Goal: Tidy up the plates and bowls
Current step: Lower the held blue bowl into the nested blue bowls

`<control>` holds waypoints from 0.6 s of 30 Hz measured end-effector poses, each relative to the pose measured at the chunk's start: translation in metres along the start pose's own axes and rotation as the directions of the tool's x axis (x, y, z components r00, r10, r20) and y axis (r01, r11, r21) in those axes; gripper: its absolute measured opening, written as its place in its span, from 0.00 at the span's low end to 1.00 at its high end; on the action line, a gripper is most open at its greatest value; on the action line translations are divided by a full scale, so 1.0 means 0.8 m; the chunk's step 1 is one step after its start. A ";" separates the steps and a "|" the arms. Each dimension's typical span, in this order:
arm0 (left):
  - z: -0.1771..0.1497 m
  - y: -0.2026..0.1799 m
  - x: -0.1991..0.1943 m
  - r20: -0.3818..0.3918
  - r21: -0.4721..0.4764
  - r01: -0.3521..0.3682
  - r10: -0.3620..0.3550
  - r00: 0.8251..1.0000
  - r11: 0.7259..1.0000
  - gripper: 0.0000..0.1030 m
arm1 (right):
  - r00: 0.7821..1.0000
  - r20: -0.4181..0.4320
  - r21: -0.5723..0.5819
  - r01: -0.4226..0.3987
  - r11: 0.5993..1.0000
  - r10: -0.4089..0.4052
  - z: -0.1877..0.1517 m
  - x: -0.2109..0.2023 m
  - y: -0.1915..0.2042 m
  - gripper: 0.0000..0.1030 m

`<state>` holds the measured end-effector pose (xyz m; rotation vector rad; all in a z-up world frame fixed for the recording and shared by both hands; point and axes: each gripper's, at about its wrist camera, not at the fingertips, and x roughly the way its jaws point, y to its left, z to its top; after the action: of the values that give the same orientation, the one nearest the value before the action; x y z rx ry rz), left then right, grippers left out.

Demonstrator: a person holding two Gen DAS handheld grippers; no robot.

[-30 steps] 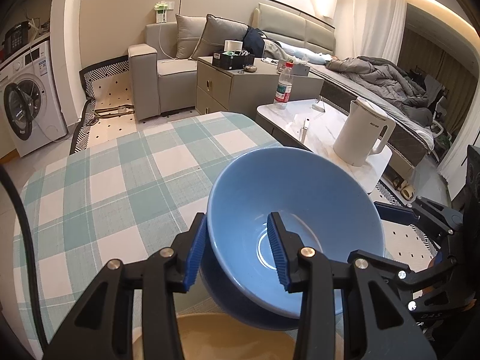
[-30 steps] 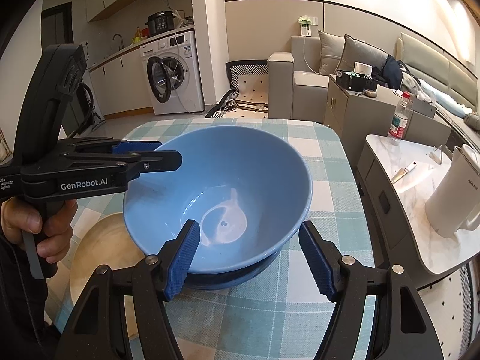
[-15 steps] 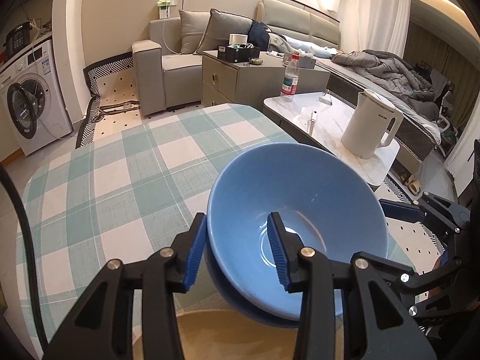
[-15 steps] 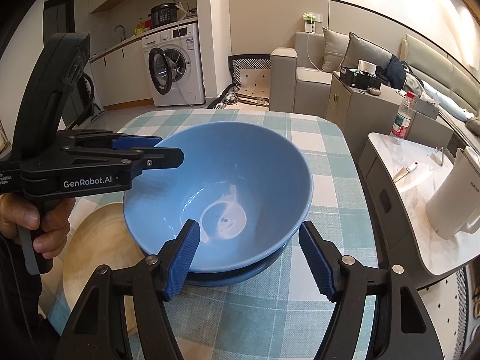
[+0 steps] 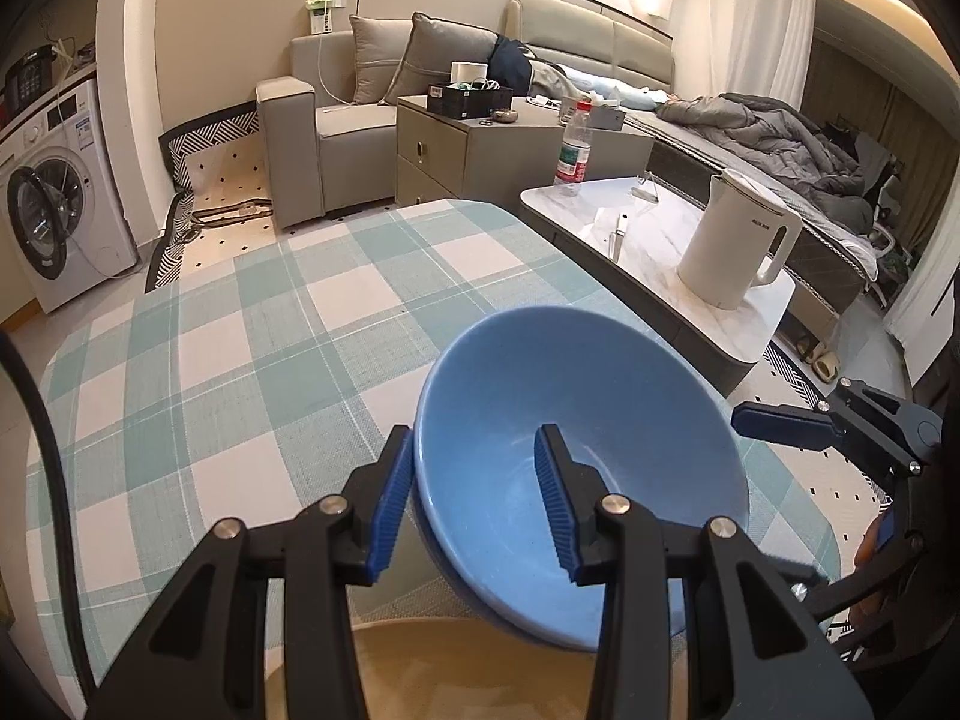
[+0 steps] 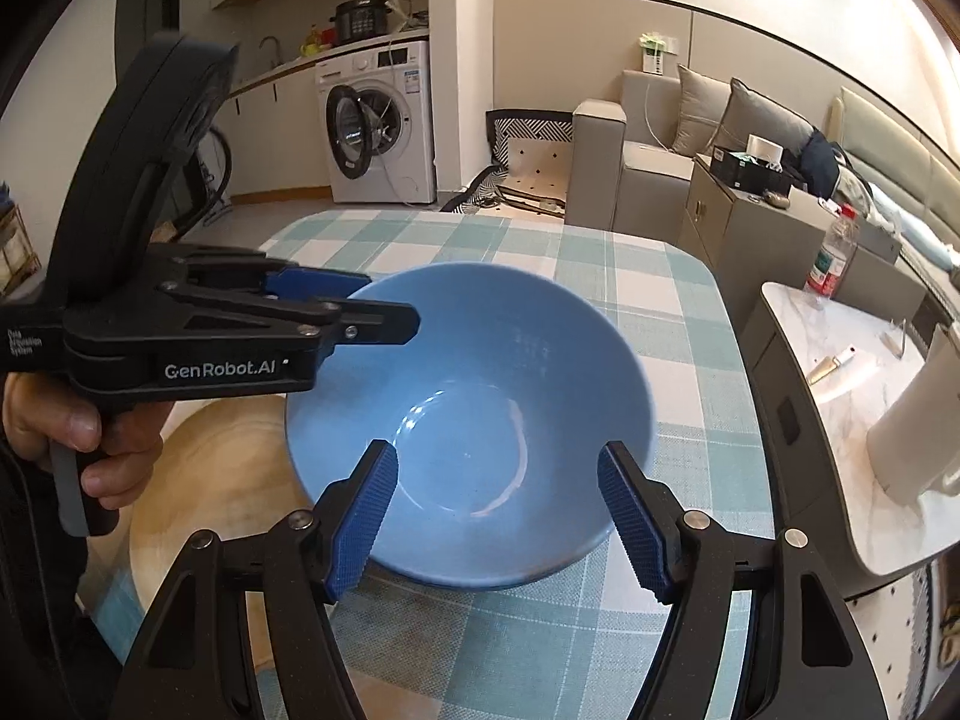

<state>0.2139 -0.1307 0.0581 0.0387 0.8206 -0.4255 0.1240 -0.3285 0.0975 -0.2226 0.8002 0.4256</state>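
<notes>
**Blue bowl held by its rim over the checked bench**

A bench (image 5: 240, 360) covered in a teal and white checked cloth fills both views. Directly below the left gripper (image 5: 474, 501) lies a pale wooden plate (image 6: 228, 480). Just ahead of both grippers sits a blue bowl (image 6: 474, 414), with a second blue rim (image 5: 516, 624) showing under it, probably a bowl it is nested in. The left gripper is clamped on the near rim, one pad inside and one outside, seemingly to lift or steady the bowl. The right gripper (image 6: 498, 516) stands open, its pads apart on either side of the bowl's near edge, touching nothing.
</notes>
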 end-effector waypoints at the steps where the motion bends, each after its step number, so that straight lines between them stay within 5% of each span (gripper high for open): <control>1: 0.000 0.001 0.001 -0.003 -0.001 -0.003 0.003 1.000 1.000 0.38 | 1.000 -0.006 -0.003 -0.004 1.000 0.004 -0.001 0.002 0.003 0.69; 15: -0.009 0.021 0.017 -0.079 -0.061 -0.006 0.001 0.997 0.998 0.42 | 0.999 -0.028 0.064 0.020 0.998 -0.018 -0.004 0.003 -0.014 0.72; 18: -0.010 0.026 0.016 -0.080 -0.083 0.001 -0.008 0.997 0.997 0.52 | 1.000 -0.028 0.089 0.008 0.996 -0.006 -0.004 0.004 -0.019 0.74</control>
<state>0.2242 -0.1146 0.0406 -0.0231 0.9174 -0.3960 0.1303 -0.3421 0.0936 -0.1483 0.8434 0.3801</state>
